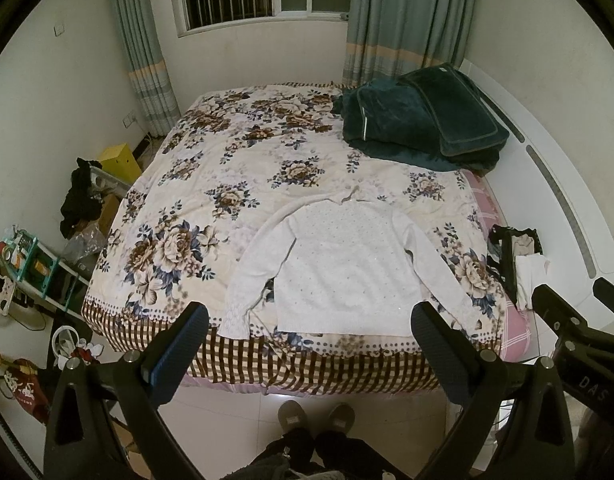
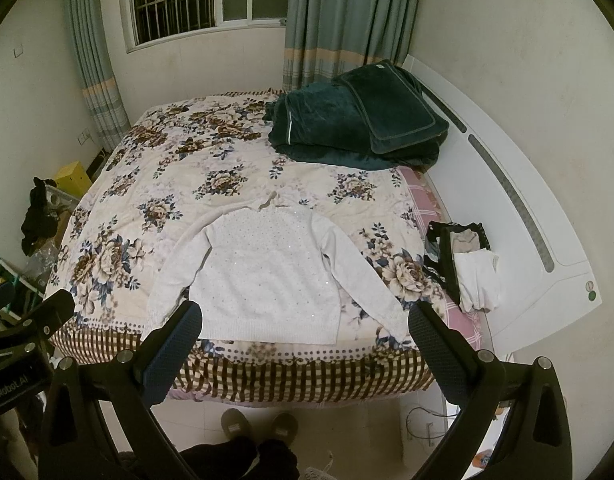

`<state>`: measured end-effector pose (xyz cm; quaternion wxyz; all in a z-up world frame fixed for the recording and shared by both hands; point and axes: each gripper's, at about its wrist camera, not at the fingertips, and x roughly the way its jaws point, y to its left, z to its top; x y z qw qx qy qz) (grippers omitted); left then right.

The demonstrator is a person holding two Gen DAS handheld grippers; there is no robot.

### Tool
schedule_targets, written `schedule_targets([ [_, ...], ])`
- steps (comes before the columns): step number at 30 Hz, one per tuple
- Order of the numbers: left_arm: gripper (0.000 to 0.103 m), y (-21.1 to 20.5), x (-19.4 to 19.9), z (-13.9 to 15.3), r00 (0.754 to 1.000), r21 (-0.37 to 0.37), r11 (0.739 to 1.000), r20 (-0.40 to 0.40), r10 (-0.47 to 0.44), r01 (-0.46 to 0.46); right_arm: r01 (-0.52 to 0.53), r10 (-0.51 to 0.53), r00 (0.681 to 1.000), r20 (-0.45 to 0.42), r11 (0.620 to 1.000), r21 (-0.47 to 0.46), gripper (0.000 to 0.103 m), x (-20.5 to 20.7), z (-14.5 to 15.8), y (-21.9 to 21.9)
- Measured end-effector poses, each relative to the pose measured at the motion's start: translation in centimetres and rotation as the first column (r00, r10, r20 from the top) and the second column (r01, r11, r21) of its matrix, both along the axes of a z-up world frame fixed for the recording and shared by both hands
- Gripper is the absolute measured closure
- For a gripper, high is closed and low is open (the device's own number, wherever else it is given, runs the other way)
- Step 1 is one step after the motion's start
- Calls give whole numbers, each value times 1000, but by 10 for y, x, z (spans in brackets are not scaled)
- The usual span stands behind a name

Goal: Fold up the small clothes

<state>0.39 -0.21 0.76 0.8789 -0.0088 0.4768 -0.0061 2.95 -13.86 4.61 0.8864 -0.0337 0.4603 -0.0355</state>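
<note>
A small white knit sweater [image 1: 343,264] lies flat on the floral bedspread [image 1: 235,168], hem toward the near bed edge, both sleeves spread out and down. It also shows in the right wrist view [image 2: 267,276]. My left gripper [image 1: 309,320] is open and empty, held above the near bed edge in front of the sweater's hem. My right gripper [image 2: 305,318] is open and empty, also held back above the near edge. Neither touches the sweater.
A dark green folded blanket and cushion [image 1: 423,120] sit at the far right of the bed. A small pile of clothes [image 2: 467,264] lies at the bed's right edge by the white headboard [image 2: 519,216]. Clutter and shelves [image 1: 39,264] stand left of the bed. Slippered feet [image 1: 315,420] stand below.
</note>
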Motion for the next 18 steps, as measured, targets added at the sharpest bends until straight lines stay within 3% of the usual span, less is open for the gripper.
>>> schedule_targets([
  [18, 0, 0, 0, 0, 1000, 1, 1000, 2, 0, 0, -2, 2, 1000, 1, 1000, 1, 0, 0, 0, 1],
])
